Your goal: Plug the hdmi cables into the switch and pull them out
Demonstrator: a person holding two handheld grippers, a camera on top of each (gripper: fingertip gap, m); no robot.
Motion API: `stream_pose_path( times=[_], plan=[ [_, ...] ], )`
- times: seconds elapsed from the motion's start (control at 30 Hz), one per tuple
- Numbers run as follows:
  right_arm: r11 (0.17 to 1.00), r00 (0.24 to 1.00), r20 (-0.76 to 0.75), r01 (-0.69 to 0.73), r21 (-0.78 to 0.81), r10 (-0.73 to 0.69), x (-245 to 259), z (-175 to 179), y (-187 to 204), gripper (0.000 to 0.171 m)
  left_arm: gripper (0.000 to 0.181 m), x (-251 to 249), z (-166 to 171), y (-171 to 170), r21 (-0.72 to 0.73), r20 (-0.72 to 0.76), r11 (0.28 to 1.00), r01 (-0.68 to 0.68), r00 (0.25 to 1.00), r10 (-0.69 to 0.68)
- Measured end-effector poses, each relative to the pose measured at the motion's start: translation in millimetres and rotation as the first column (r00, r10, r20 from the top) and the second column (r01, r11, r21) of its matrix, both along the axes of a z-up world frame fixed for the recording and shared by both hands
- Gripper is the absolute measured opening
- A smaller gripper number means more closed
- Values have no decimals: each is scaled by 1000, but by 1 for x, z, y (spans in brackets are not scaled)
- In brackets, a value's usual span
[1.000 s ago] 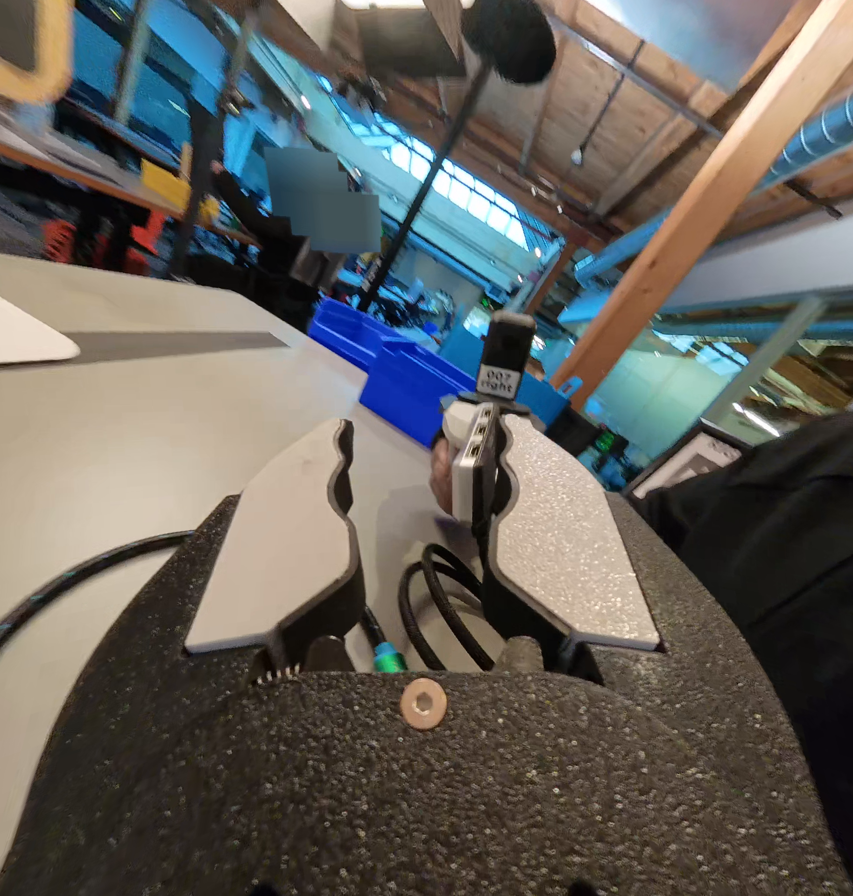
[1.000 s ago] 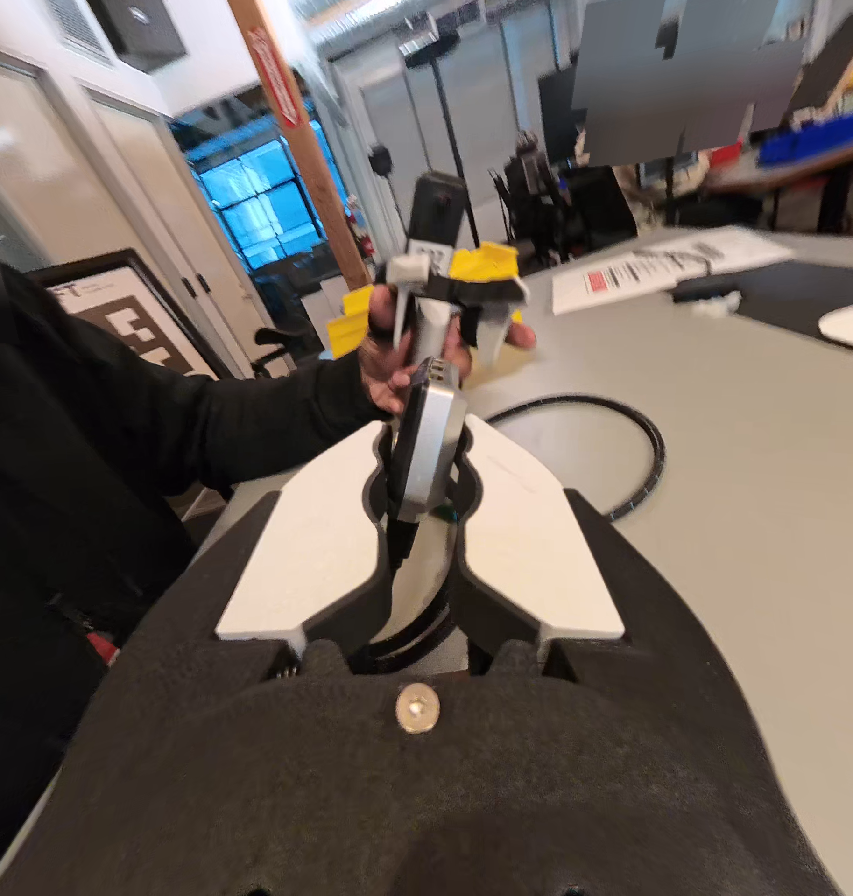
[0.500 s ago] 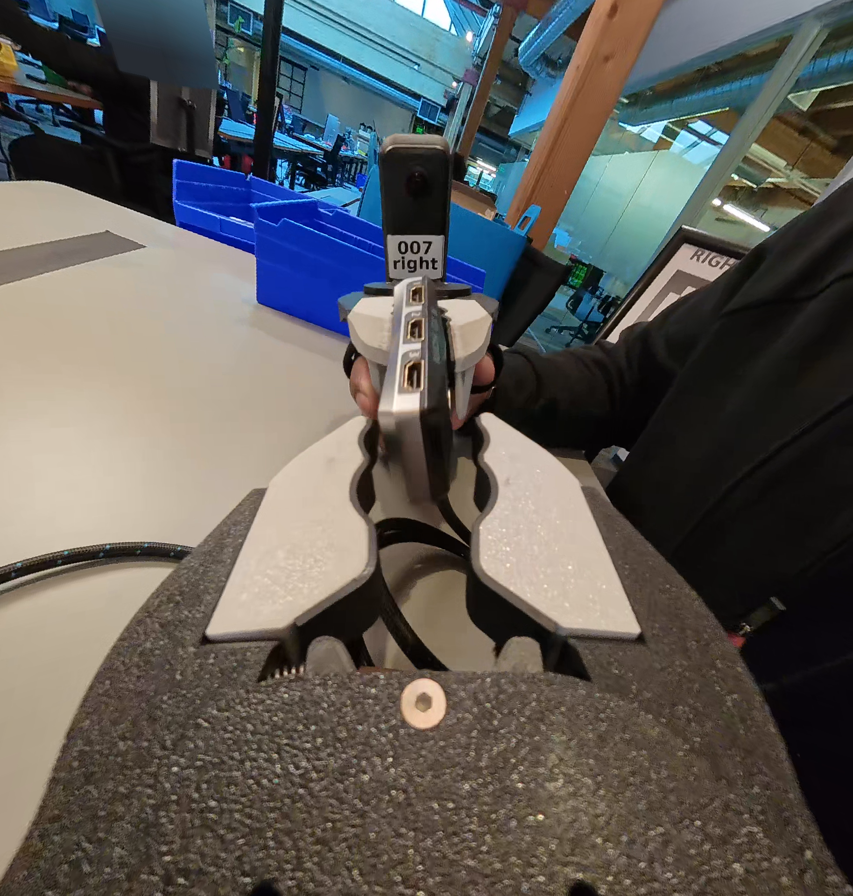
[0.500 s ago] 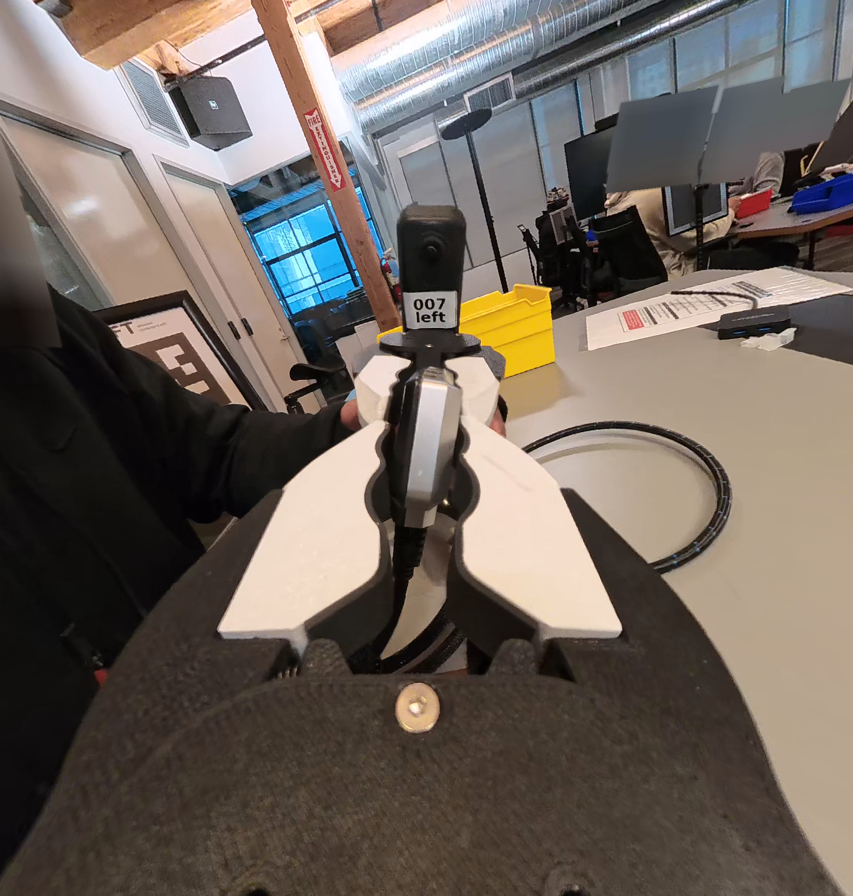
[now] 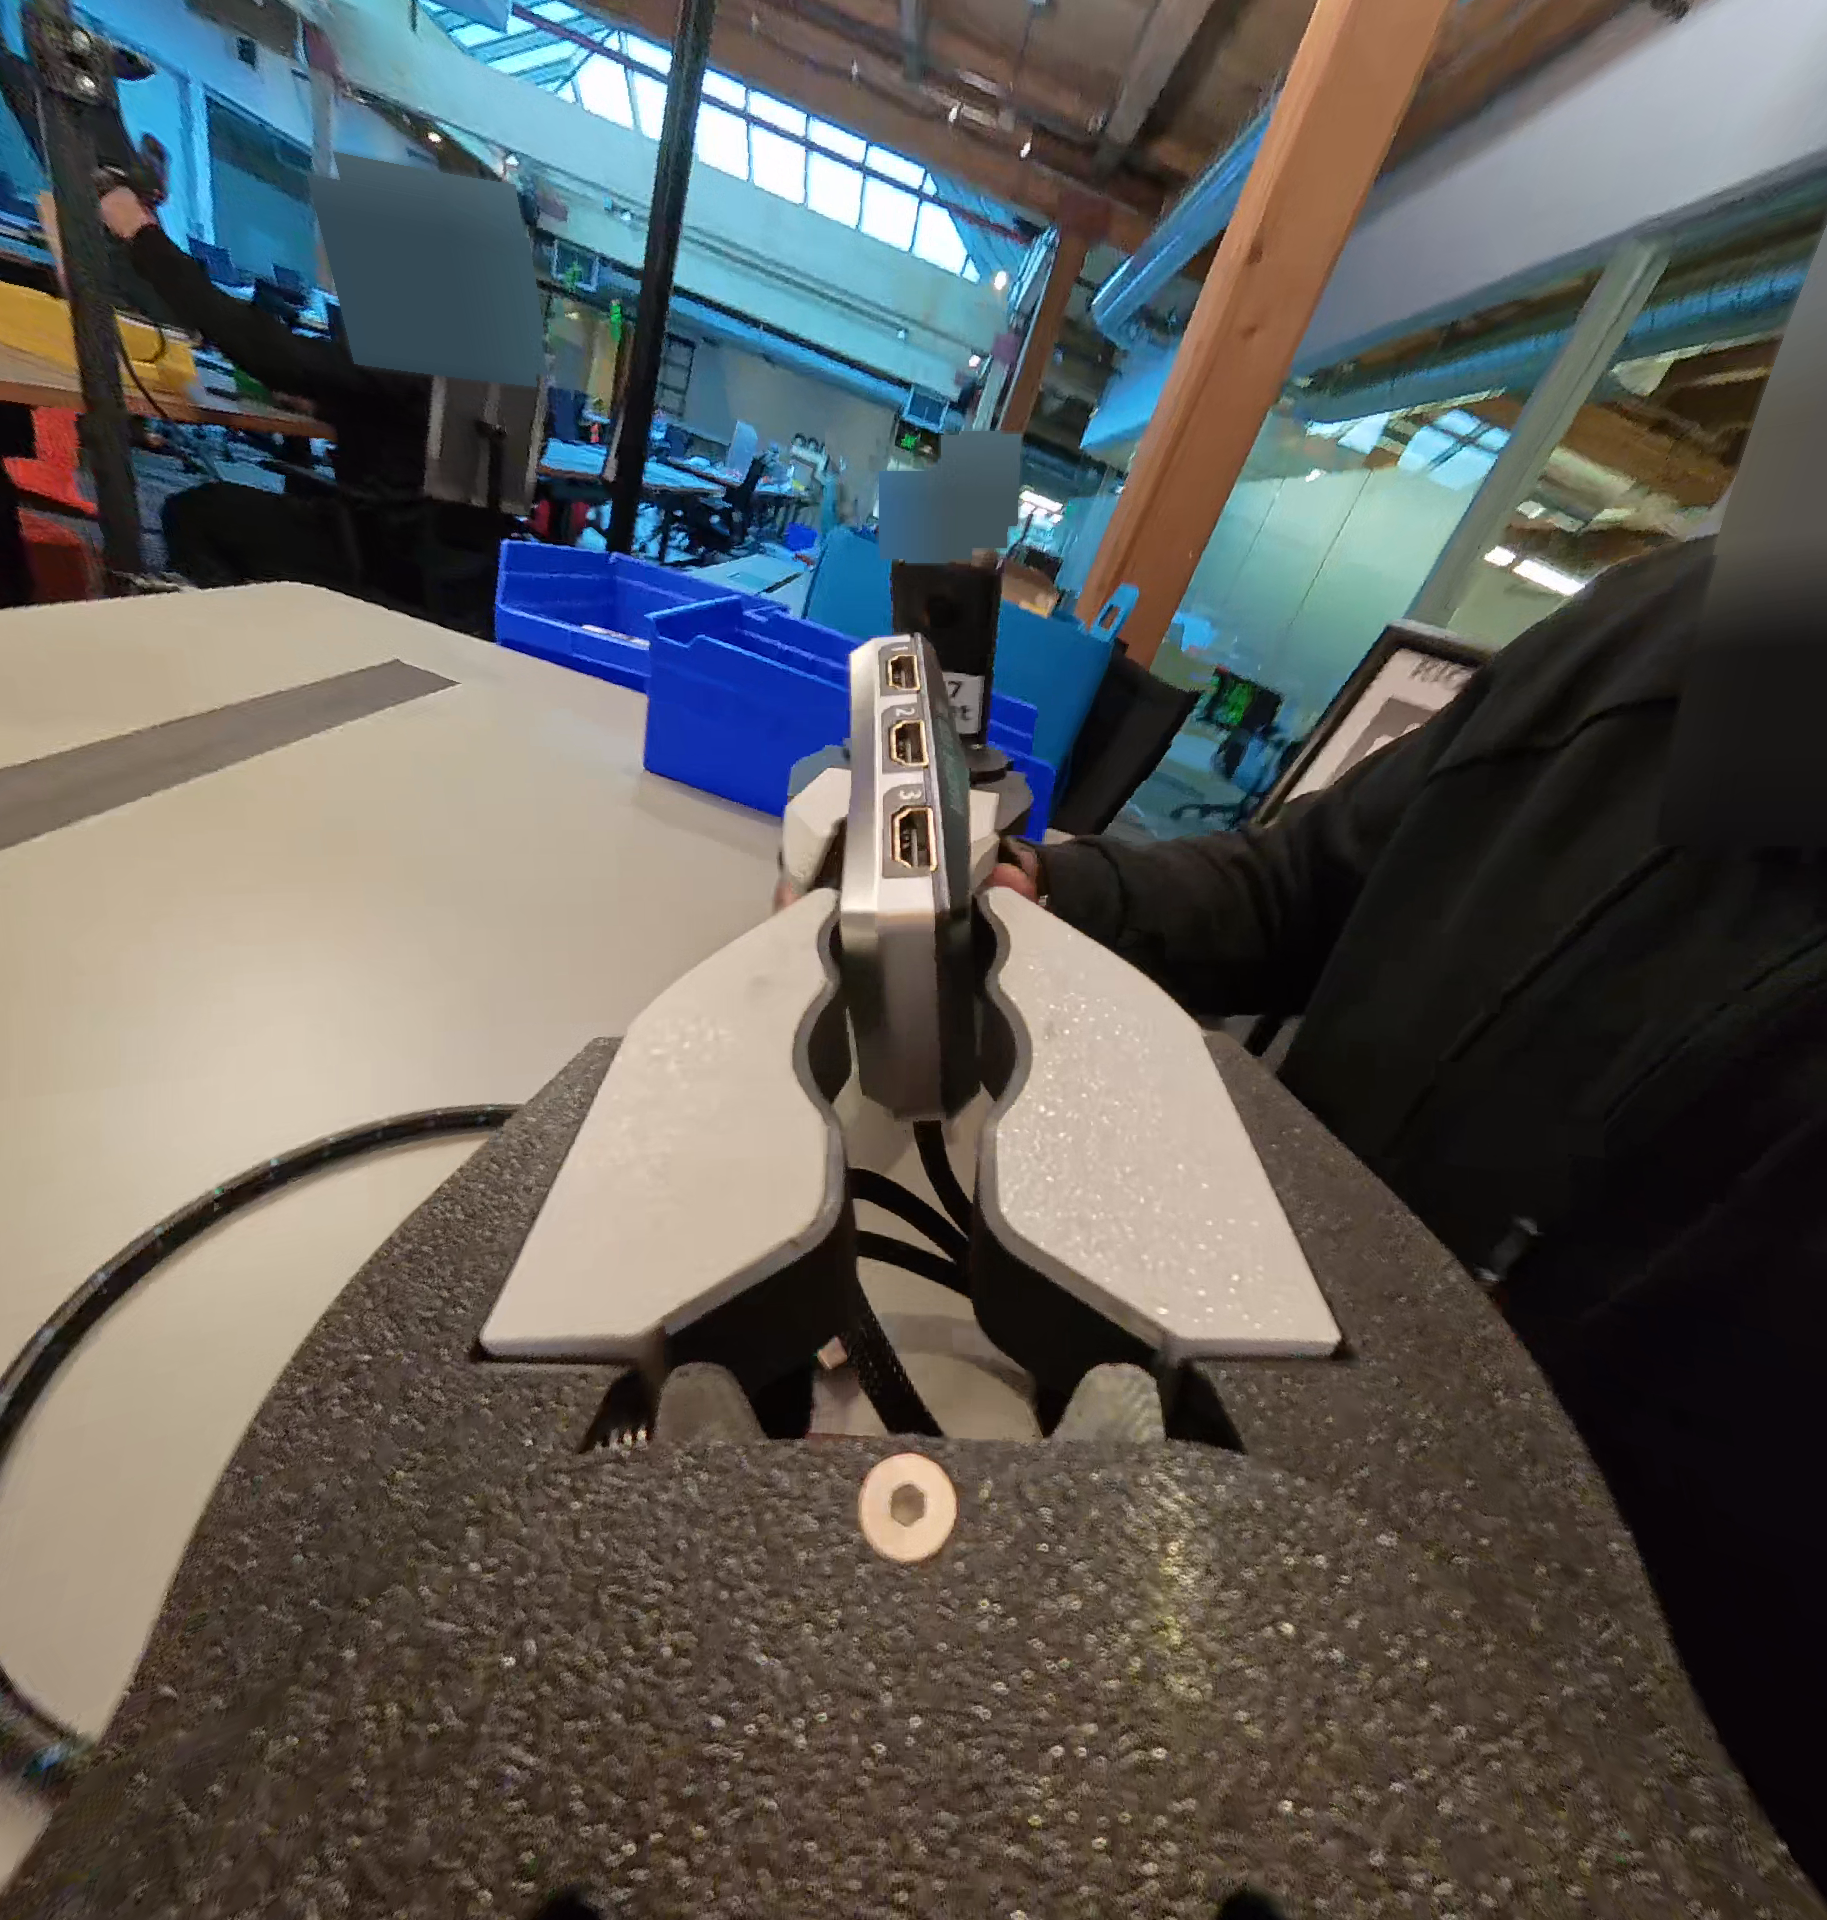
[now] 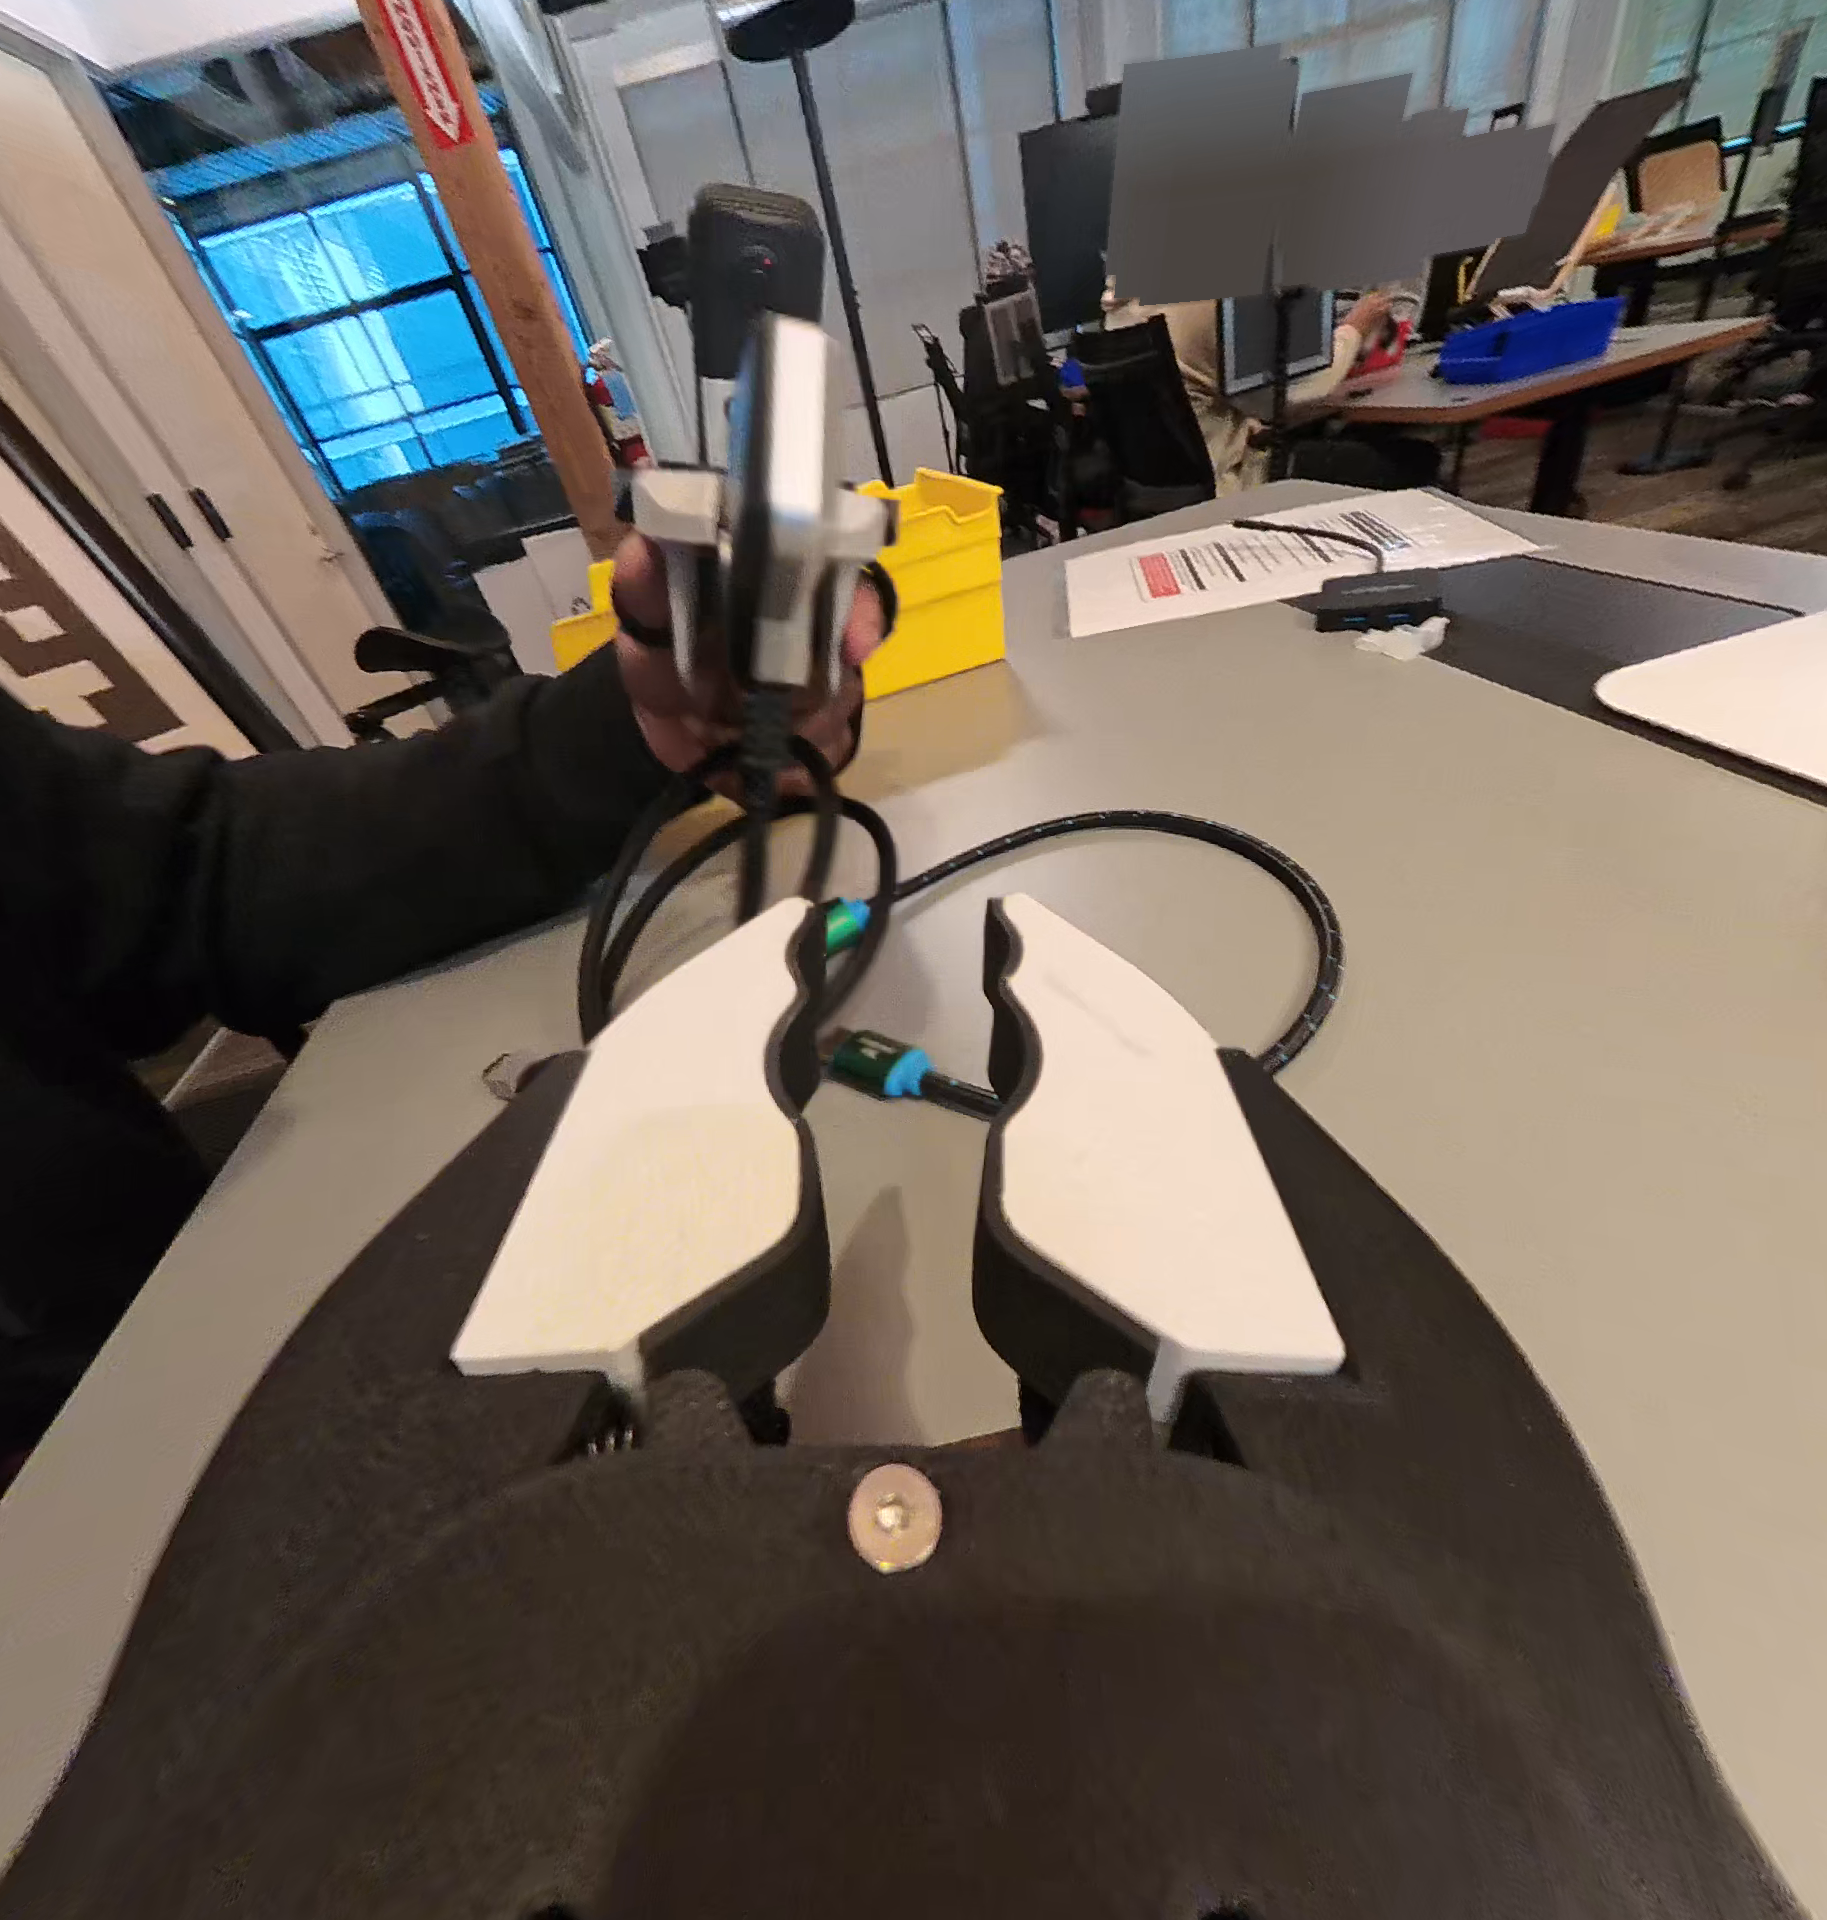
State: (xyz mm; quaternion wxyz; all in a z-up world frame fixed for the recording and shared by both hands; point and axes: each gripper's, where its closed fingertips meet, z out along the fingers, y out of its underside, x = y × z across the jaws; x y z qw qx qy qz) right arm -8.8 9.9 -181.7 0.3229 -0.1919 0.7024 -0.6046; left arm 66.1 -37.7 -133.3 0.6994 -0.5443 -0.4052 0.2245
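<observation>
So right now my left gripper (image 5: 904, 935) has its jaws clamped on the lower end of the switch (image 5: 901, 831), holding it up on end in the air above the surface (image 5: 317, 935), with its own black lead dangling down between my fingers. All three ports along its narrow side face me and every one is bare, so nothing is plugged in yet as far as I can see. My right gripper (image 6: 898, 914) sits a bit back from the switch with its jaws spread wide and nothing in them. Below it, near the surface's front edge, lies the hdmi cable (image 6: 1293, 914), its green and blue plug (image 6: 873, 1060) resting just between my open fingers, and there's a second green plug end (image 6: 844, 920) by the left fingertip. So I'd say we're basically at the start: grab a plug, line it up, push it in, then yank it, all still to do.
</observation>
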Motion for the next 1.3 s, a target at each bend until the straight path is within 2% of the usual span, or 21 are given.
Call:
stream_pose_path(
  times=[0.13, 0.27, 0.43, 0.6, 0.8, 0.87, 0.9, 1.07, 1.2, 1.3],
  plan=[
    [998, 997, -59, 44, 52, -41, -7, -10, -8, 29, 20, 28, -2, -16, 55, 29, 997, 58, 998, -60],
    [995, 968, -248, 49, 89, -25, -9, -29, -18, 33, 20, 39, -19, -24, 60, 112, 995, 79, 990, -86],
    [985, 850, -503, -103, 135, 158, 10, -60, -25, 46, 20, 47, -33, -8, 102, 176, 974, 202, 960, -218],
    [928, 703, -606, -275, 251, 372, 34, -80, -33, 59, 20, 57, -49, 19, 84, 245, 932, 353, 899, -362],
    [840, 592, -597, -396, 369, 542, 57, -97, -26, 46, 21, 55, -64, 40, 70, 337, 901, 429, 840, -426],
    [817, 563, -593, -416, 399, 576, 64, -102, -20, 32, 21, 50, -70, 45, 80, 375, 900, 429, 823, -426],
    [813, 557, -594, -422, 400, 581, 65, -103, -18, 23, 21, 48, -73, 47, 87, 389, 899, 430, 816, -428],
    [854, 537, -668, -389, 347, 516, 51, -100, -20, 22, 23, 41, -81, 55, 111, 433, 895, 432, 790, -434],
    [888, 553, -708, -385, 250, 440, 37, -79, -16, 21, 23, 36, -87, 63, 124, 469, 890, 439, 764, -442],
    [902, 511, -773, -391, 182, 377, 32, -61, -10, 21, 24, 32, -93, 69, 135, 499, 889, 439, 744, -443]
  ],
)
